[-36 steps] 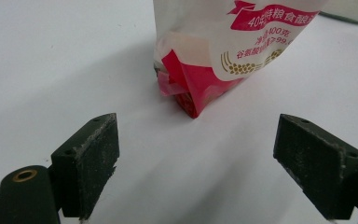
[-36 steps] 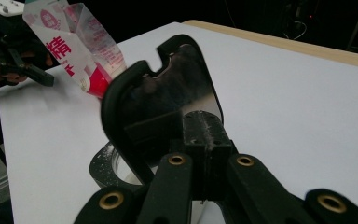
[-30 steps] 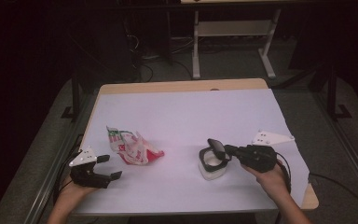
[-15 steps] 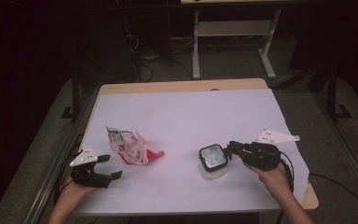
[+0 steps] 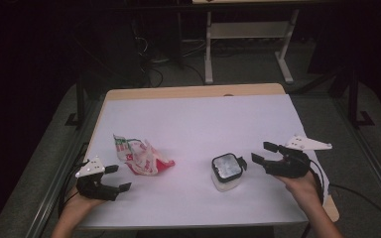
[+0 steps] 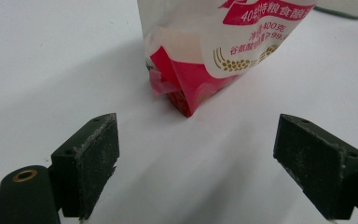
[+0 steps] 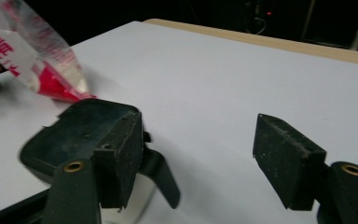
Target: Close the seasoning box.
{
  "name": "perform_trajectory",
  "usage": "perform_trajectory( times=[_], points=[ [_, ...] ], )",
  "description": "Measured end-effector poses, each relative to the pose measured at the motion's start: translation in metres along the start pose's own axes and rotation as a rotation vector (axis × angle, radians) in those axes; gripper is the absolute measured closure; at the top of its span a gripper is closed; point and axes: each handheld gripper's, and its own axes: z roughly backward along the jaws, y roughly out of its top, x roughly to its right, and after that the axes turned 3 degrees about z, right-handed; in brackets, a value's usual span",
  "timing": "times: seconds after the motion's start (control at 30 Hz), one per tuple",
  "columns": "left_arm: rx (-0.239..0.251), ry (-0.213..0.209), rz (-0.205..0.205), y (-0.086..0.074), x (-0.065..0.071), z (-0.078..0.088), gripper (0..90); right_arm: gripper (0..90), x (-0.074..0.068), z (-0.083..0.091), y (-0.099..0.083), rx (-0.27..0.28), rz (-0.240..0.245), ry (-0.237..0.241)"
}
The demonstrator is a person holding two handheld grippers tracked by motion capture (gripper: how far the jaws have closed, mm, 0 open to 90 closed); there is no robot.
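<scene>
A small white container with a black lid (image 5: 226, 171) stands on the white table (image 5: 198, 119), right of centre. My right gripper (image 5: 262, 152) sits just right of it. Its jaws have just been opening and stand open, with nothing between them. In the right gripper view the black lid (image 7: 74, 133) lies behind the left jaw of the right gripper (image 7: 200, 154). A crumpled red and white plastic bag (image 5: 139, 156) lies at the left. My left gripper (image 5: 120, 177) rests open short of it. In the left gripper view the bag (image 6: 200, 46) stands beyond the open left gripper (image 6: 214, 140).
The table's wooden far edge (image 5: 193, 91) borders a dark floor with a white metal stand (image 5: 248, 34). Bare white surface stretches across the middle and back of the table. The person's hands come in at the near edge.
My right gripper has let go of the container, opened its jaws and drawn back to the right. The container has stayed on the table. My left gripper has not moved.
</scene>
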Motion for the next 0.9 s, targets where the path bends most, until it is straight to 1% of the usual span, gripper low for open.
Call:
perform_trajectory(
  times=[0.03, 0.2, 0.33, 0.4, 0.43, 0.5, 0.6, 0.67, 0.7, 0.9],
  points=[
    [0.002, 0.001, 0.002, -0.001, 0.0, 0.001, 13.8, 29.5, 0.006, 0.002, -0.002, -0.001, -0.006, -0.019],
    [-0.003, 0.01, -0.003, -0.001, -0.001, 0.003, 13.8, 24.2, 0.02, 0.007, -0.01, 0.002, -0.016, -0.06],
    [0.001, 0.011, -0.001, -0.002, -0.001, 0.003, 13.8, 22.2, 0.03, 0.009, -0.019, 0.004, -0.029, -0.093],
    [0.0, 0.011, 0.0, -0.002, -0.001, 0.003, 13.8, 21.8, 0.032, 0.008, -0.021, 0.001, -0.027, -0.095],
    [0.003, 0.011, 0.003, -0.002, -0.001, 0.002, 13.8, 20.6, 0.036, 0.006, -0.024, -0.006, -0.027, -0.106],
    [0.003, 0.01, 0.006, -0.002, -0.001, 0.002, 13.8, 19.5, 0.039, 0.004, -0.027, -0.019, -0.026, -0.107],
    [0.004, 0.011, 0.006, -0.002, -0.001, 0.001, 13.8, 18.1, 0.042, -0.004, -0.033, -0.069, 0.0, -0.125],
    [0.007, 0.012, 0.008, -0.002, -0.001, 0.001, 13.8, 18.1, 0.043, -0.008, -0.037, -0.087, 0.007, -0.128],
    [0.008, 0.012, 0.008, -0.002, -0.001, 0.0, 13.8, 18.0, 0.045, -0.01, -0.04, -0.097, 0.001, -0.125],
    [0.004, 0.017, 0.011, -0.003, 0.0, -0.001, 13.8, 17.7, 0.05, -0.016, -0.048, -0.117, -0.001, -0.119]
  ],
)
